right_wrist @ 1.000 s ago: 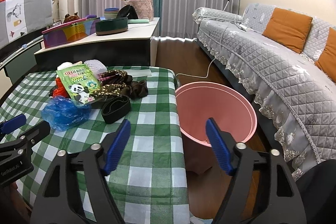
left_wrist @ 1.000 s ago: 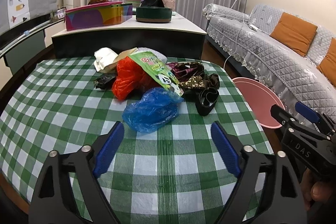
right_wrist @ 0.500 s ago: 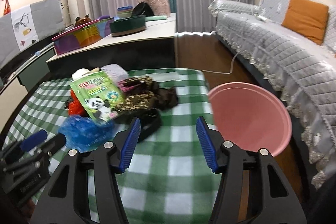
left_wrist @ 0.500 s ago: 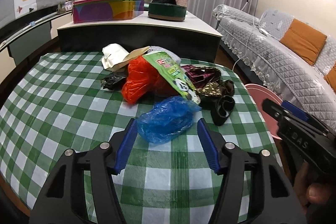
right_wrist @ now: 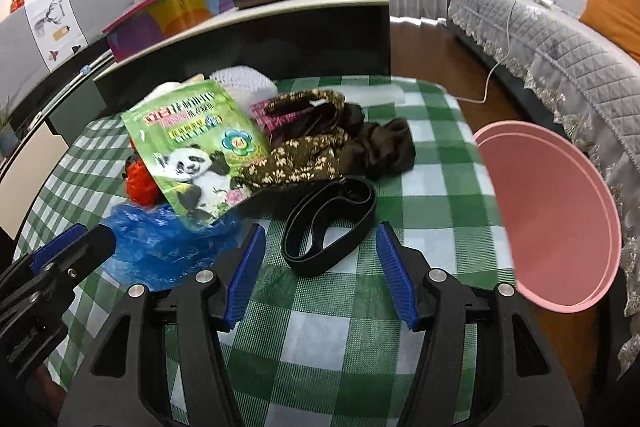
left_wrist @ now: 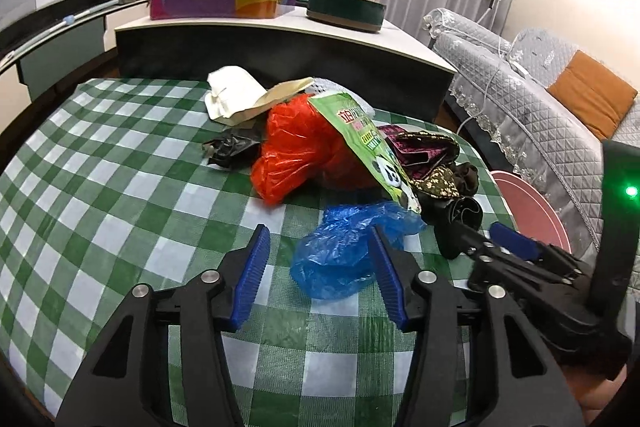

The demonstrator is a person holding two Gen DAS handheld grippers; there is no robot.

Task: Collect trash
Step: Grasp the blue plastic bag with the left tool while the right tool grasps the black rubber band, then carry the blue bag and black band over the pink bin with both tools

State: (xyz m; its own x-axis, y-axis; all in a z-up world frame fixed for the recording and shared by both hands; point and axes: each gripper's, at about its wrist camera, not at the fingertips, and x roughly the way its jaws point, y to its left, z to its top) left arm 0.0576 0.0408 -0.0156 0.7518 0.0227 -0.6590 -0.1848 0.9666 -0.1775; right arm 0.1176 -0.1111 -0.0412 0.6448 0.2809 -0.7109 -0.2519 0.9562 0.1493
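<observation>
Trash sits heaped on the green-checked table (left_wrist: 100, 195); landmark for all positions is the panda packet (right_wrist: 196, 147) at the middle of the heap.

Left of packet: white paper container (left_wrist: 236, 95), crumpled black film (left_wrist: 232, 147), red plastic bag (left_wrist: 296, 155) partly under the packet's edge.

Below packet, nearer the tools: blue plastic bag (left_wrist: 340, 251), one corner tucked beneath the packet.

Left gripper (left_wrist: 320, 267): jaws apart, straddling the blue bag, not closed on it.

Right of packet: floral brown cloth (right_wrist: 312, 155), then black band (right_wrist: 328, 223) lying in loops on the table.

Right gripper (right_wrist: 320, 263): jaws apart, just short of the band, holding nothing.

Far right of packet, off the table edge: pink bin (right_wrist: 560, 219), open mouth tilted toward the table.

Risks, as judged:
- Blue bag is thin and slack; a shallow pinch may catch only film and slip out on lift.
- Its tucked corner could drag the packet, and perhaps the red bag, along.
- Band is flat on the cloth; fingers may pinch tablecloth with it and pull the whole heap.
</observation>
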